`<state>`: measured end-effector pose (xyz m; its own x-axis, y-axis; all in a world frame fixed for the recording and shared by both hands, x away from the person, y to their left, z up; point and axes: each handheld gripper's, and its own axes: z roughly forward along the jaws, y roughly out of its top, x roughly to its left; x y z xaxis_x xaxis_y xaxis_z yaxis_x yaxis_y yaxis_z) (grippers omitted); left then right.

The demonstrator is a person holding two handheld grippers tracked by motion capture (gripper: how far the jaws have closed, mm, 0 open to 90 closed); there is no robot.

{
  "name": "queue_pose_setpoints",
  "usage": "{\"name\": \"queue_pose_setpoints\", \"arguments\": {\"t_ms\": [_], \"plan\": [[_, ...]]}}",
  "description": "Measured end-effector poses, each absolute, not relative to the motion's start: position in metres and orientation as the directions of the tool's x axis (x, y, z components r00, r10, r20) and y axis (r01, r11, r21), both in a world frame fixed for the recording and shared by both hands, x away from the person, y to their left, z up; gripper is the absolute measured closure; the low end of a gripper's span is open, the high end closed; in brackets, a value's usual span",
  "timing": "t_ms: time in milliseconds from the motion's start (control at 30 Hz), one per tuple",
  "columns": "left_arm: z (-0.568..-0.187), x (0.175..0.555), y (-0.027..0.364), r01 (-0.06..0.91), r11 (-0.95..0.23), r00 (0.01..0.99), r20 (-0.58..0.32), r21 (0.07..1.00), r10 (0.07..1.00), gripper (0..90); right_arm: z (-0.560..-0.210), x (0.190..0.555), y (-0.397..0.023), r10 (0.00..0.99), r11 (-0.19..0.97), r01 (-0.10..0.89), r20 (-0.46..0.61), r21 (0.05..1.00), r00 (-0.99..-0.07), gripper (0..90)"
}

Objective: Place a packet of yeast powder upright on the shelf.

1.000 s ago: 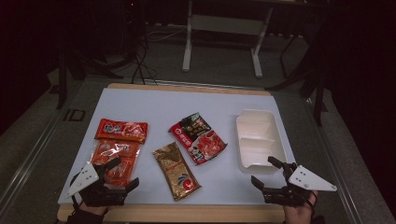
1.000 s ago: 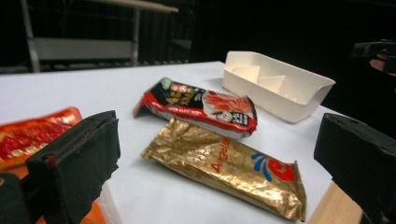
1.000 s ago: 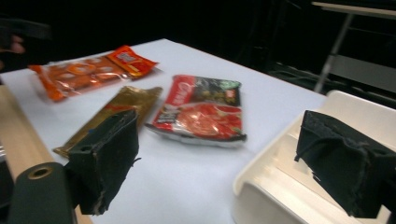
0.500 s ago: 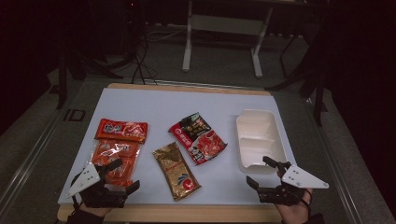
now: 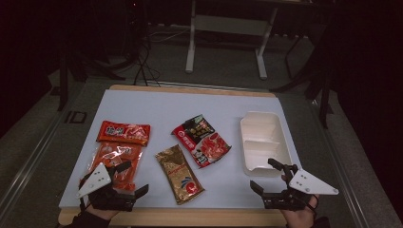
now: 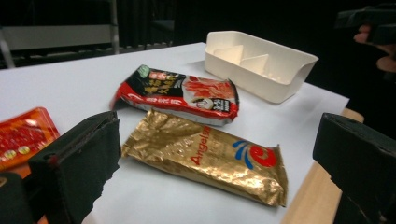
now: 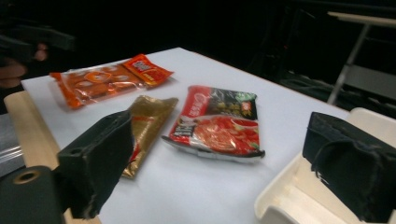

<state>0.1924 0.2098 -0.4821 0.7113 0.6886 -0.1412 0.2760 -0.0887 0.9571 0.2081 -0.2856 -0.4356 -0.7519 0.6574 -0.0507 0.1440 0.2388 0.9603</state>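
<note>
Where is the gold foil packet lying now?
In the high view the gold foil packet lies near the table's front edge, between the clear orange packet and the red-and-black packet.

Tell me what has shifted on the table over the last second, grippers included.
The right gripper has drawn back toward the person and slid a little to the left, away from the near end of the white tray; its jaws are open and hold nothing. The left gripper barely moved and stays open over the near edge of the clear orange packet. The gold packet, the red-and-black packet and the tray lie as before.
</note>
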Motion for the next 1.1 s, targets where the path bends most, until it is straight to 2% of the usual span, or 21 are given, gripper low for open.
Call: {"name": "queue_pose_setpoints", "arguments": {"t_ms": [133,267,467,633,733,1100], "plan": [[-0.476,0.2,0.207,0.3,-0.093,0.704,-0.155,0.949,0.693,1.4,-0.433,0.21,-0.284,0.675,0.22,0.117,-0.065,0.969,-0.735,8.4],[-0.471,0.208,0.2,0.311,-0.119,0.703,-0.144,0.943,0.697,1.5,-0.434,0.212,-0.286,0.676,0.204,0.135,-0.039,0.97,-0.736,8.6],[-0.472,0.226,0.188,0.353,-0.151,0.703,-0.155,0.923,0.695,3.2,-0.432,0.211,-0.288,0.672,0.212,0.097,-0.073,0.973,-0.737,12.0],[-0.473,0.241,0.181,0.377,-0.17,0.698,-0.158,0.911,0.698,3.2,-0.431,0.21,-0.286,0.656,0.22,0.11,-0.063,0.969,-0.752,12.3],[-0.478,0.255,0.176,0.399,-0.178,0.692,-0.168,0.899,0.702,6.3,-0.431,0.209,-0.285,0.632,0.206,0.129,-0.031,0.97,-0.774,12.5],[-0.495,0.278,0.164,0.46,-0.181,0.649,-0.19,0.869,0.737,14.3,-0.43,0.207,-0.284,0.628,0.22,0.09,-0.07,0.971,-0.775,13.0]]}}
